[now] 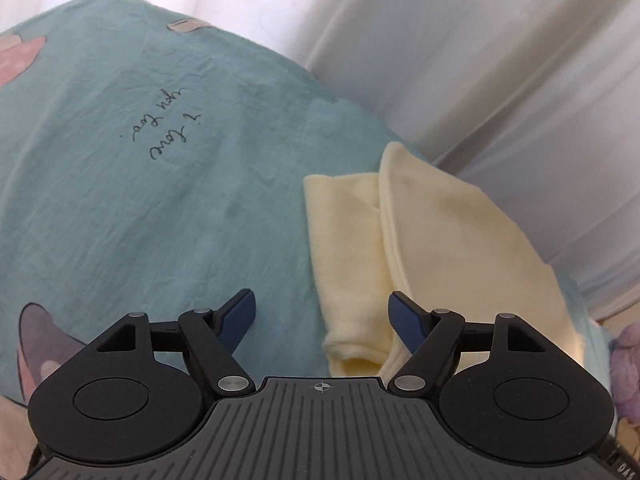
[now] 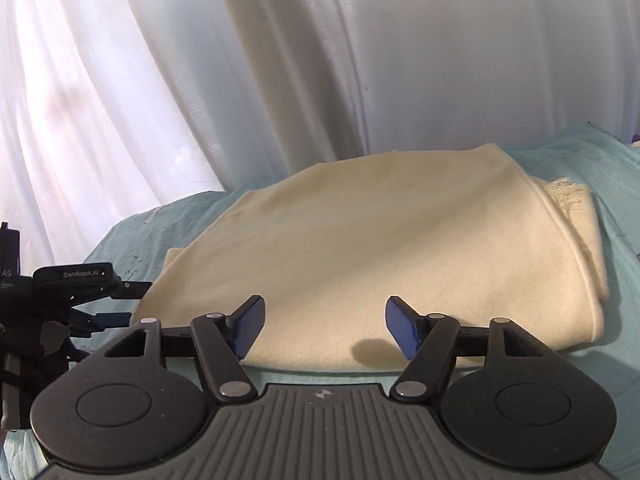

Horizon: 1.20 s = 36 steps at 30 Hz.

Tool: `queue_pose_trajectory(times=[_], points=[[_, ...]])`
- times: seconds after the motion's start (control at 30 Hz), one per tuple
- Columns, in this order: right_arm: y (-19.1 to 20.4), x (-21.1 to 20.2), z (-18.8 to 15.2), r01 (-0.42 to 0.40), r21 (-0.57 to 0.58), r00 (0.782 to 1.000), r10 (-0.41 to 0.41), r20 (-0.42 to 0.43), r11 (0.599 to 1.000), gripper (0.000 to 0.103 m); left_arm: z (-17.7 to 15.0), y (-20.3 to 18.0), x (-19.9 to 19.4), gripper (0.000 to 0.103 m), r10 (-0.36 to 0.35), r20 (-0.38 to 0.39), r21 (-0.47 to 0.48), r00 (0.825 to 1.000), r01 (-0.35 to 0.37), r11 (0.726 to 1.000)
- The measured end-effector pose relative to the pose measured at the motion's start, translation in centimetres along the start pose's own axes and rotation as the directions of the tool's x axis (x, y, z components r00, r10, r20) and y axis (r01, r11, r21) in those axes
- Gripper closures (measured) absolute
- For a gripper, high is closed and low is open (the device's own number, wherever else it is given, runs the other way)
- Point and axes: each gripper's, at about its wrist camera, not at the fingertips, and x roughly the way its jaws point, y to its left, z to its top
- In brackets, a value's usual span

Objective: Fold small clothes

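- The cream garment [image 2: 360, 256] lies folded on the teal bedsheet [image 1: 120, 208], at the sheet's far edge by the white curtain [image 2: 440, 60]
- In the left wrist view the garment [image 1: 440, 248] is cut off at its near end by the gripper body, so its full outline cannot be seen; a folded sleeve or cuff shows at its left edge
- In the right wrist view its near edge is hidden behind the blue fingers, and a frayed inner layer peeks out at the right end
- Seen from the right wrist, its long axis runs left to right across the bed
- The left gripper [image 1: 322, 320] is released, jaws wide apart above sheet and garment, gripping nothing
- The right gripper [image 2: 325, 328] is also released, jaws spread over the garment's near edge, pads not pressing on it
- Black script on the sheet reads upside down
- No containers are visible
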Motion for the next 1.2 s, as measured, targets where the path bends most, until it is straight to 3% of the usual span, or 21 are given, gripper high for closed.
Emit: queue_pose_trajectory(times=[0.13, 0.17, 0.23, 0.33, 0.43, 0.6, 0.7, 0.97, 1.2], points=[[1.2, 0.9, 0.0, -0.022, 0.013, 0.999, 0.022, -0.039, 1.0, 0.067, 0.7, 0.5, 1.3, 0.027, -0.124, -0.033, -0.076, 0.992, 0.121, 0.99], [1.4, 1.1, 0.0, -0.024, 0.016, 0.999, 0.025, -0.047, 1.0, 0.077, 0.8, 0.5, 1.5, 0.027, -0.137, -0.028, -0.081, 0.99, 0.134, 0.988], [1.8, 1.5, 0.1, -0.022, 0.014, 0.998, 0.022, -0.06, 1.0, 0.086, 1.1, 0.5, 1.9, 0.027, -0.162, -0.039, -0.104, 0.986, 0.158, 0.982], [2.5, 2.1, 0.2, -0.017, -0.001, 0.997, 0.017, -0.07, 1.0, 0.089, 1.4, 0.6, 2.4, 0.028, -0.242, -0.06, -0.16, 0.968, 0.23, 0.96], [2.9, 2.7, 0.2, -0.025, -0.008, 0.996, 0.025, -0.081, 1.0, 0.09, 1.4, 0.5, 3.1, 0.032, -0.244, -0.074, -0.154, 0.967, 0.231, 0.961], [4.2, 4.0, 0.3, -0.016, -0.055, 0.996, 0.011, -0.089, 0.998, 0.096, 1.5, 0.4, 3.9, 0.069, -0.221, -0.09, -0.139, 0.971, 0.207, 0.968], [4.6, 4.2, 0.2, -0.02, -0.062, 0.995, 0.014, -0.098, 0.998, 0.096, 1.6, 0.6, 3.9, 0.079, -0.225, -0.085, -0.154, 0.971, 0.21, 0.965], [5.9, 5.1, -0.2, 0.024, -0.225, 0.995, -0.045, -0.087, 0.974, 0.097, 1.8, -0.1, 2.7, 0.085, -0.238, -0.049, -0.148, 0.97, 0.229, 0.962], [2.1, 1.2, 0.6, 0.032, -0.046, 0.998, -0.034, -0.051, 0.998, 0.096, 2.3, -5.4, 0.2, 0.086, -0.269, -0.009, 0.016, 0.963, 0.269, 0.963]])
